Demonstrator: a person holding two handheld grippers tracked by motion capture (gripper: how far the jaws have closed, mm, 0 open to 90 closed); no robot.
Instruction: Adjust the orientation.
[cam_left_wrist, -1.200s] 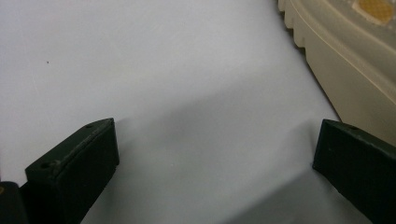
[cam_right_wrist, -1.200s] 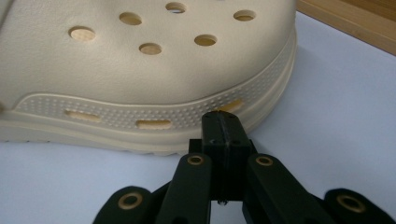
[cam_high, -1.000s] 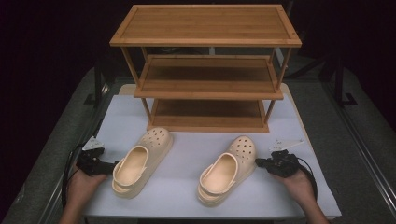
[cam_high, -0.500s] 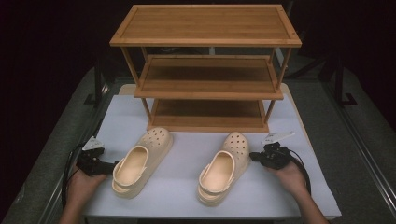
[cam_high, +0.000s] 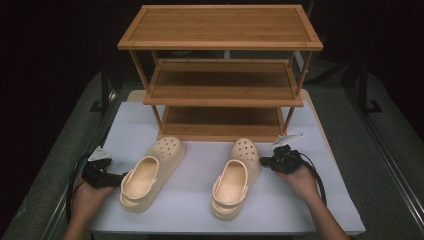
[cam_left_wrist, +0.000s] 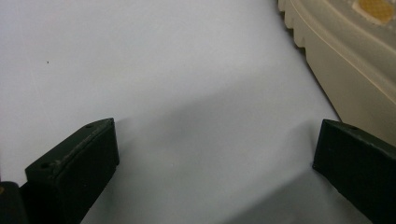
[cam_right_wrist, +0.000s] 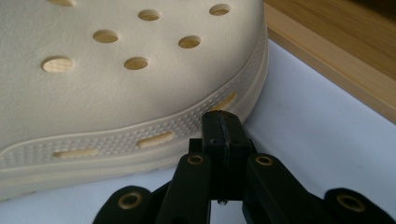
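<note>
Over the last second I have swung the right clog (cam_high: 235, 176) round: its toe pointed up and to the right before, away from the other shoe, and now it aims almost straight at the bamboo shoe rack (cam_high: 220, 75), nearly parallel with the left clog (cam_high: 151, 172). My right gripper (cam_high: 265, 161) has travelled with it, from the near right of the shoe to a spot against the toe's right flank. In the right gripper view its jaws are pressed together with nothing between them, the tip touching the dotted rim of the sole, so I judge this a push, not a grasp.

My left gripper (cam_high: 111, 177) sits where it was, just left of the left clog's heel. In the left gripper view its jaws stand wide apart over the bare white table cover (cam_left_wrist: 163, 84), the clog's ribbed sole just beside the right-hand one.

Both clogs lie on the cover, near the rack's bottom shelf. Squared up this way, the right one looks ready to be lifted or slid onto that shelf.
</note>
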